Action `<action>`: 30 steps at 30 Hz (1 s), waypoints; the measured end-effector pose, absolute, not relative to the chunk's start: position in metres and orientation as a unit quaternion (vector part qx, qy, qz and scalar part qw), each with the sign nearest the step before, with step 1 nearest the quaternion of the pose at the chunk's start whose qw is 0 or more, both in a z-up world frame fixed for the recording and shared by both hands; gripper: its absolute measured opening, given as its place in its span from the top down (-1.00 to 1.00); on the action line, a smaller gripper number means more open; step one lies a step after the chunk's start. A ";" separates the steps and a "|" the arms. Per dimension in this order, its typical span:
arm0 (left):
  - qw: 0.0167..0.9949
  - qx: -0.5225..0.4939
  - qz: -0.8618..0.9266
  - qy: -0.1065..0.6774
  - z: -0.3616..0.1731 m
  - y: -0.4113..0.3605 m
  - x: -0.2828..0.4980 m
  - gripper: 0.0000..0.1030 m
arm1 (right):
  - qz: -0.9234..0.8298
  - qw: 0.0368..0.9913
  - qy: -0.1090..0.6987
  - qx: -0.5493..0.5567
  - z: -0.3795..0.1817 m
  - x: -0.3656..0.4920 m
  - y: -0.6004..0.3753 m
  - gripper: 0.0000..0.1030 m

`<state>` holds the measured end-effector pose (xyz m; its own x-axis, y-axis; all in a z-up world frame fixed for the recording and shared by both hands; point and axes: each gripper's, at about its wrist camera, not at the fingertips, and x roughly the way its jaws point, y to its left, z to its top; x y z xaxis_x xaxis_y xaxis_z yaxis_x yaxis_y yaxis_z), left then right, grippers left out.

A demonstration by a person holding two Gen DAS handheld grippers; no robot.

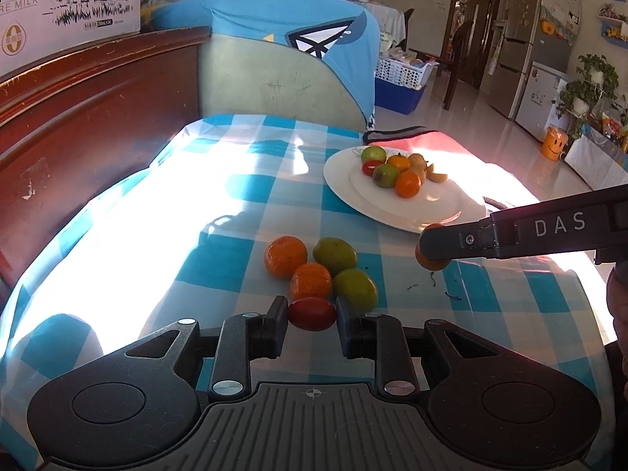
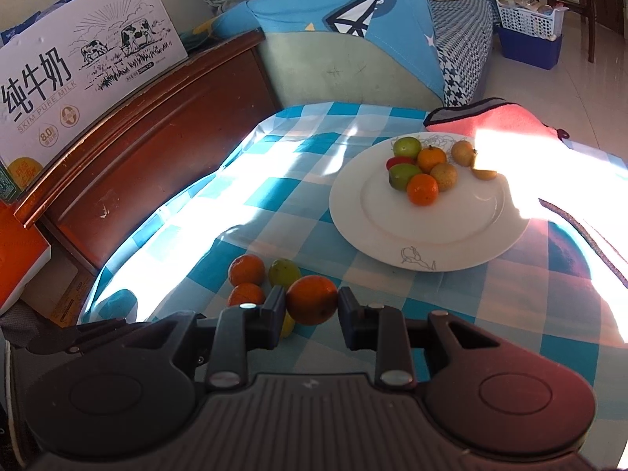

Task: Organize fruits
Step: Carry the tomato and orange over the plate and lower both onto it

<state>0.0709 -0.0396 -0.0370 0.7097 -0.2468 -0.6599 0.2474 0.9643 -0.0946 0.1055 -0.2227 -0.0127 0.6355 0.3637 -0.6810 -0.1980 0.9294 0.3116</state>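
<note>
Tomato (image 1: 313,313), orange (image 2: 312,299) (both gripped)

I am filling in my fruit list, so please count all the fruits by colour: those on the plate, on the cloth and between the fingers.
orange fruits: 5
green fruits: 4
yellow-brown fruits: 3
red fruits: 2
Total: 14
</note>
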 end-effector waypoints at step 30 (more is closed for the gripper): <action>0.916 0.008 -0.197 0.349 0.002 -0.067 0.127 0.54 | 0.083 0.894 0.403 0.174 -0.005 0.121 -0.273 0.44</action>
